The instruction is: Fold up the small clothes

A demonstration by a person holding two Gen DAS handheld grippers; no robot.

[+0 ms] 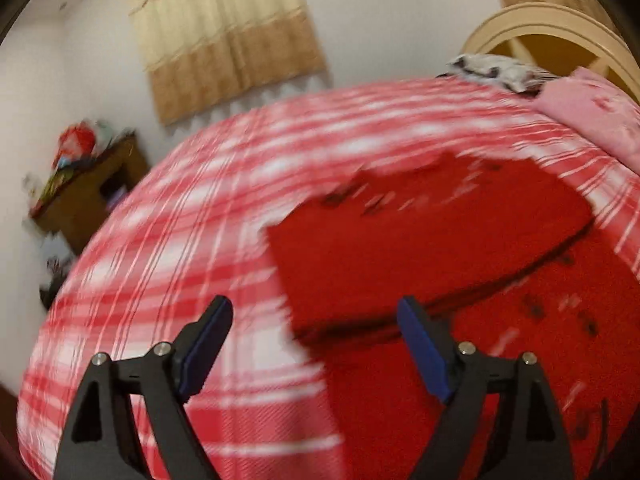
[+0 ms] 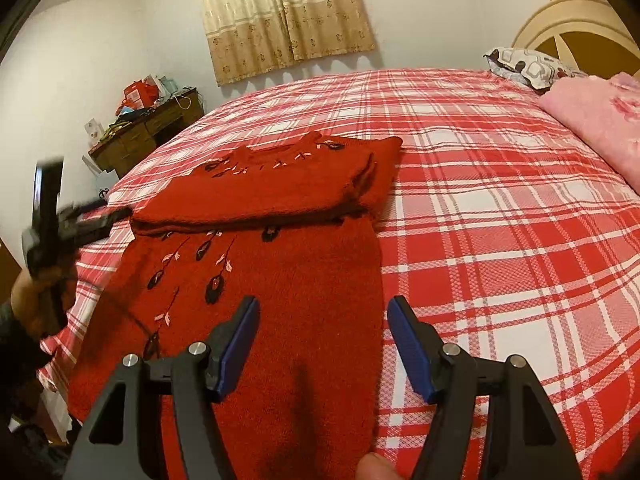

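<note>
Both my right gripper (image 2: 322,346) and left gripper (image 1: 316,346) gape empty, sweater (image 2: 256,264) lying half-folded near the bed (image 2: 500,240) edge, ready for regrasping.

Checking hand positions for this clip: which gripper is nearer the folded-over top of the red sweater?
Left. The left gripper sits just off the left end of the sweater's folded top, open. The right gripper hovers open over the sweater's lower part, nearer the bed's front edge.
</note>
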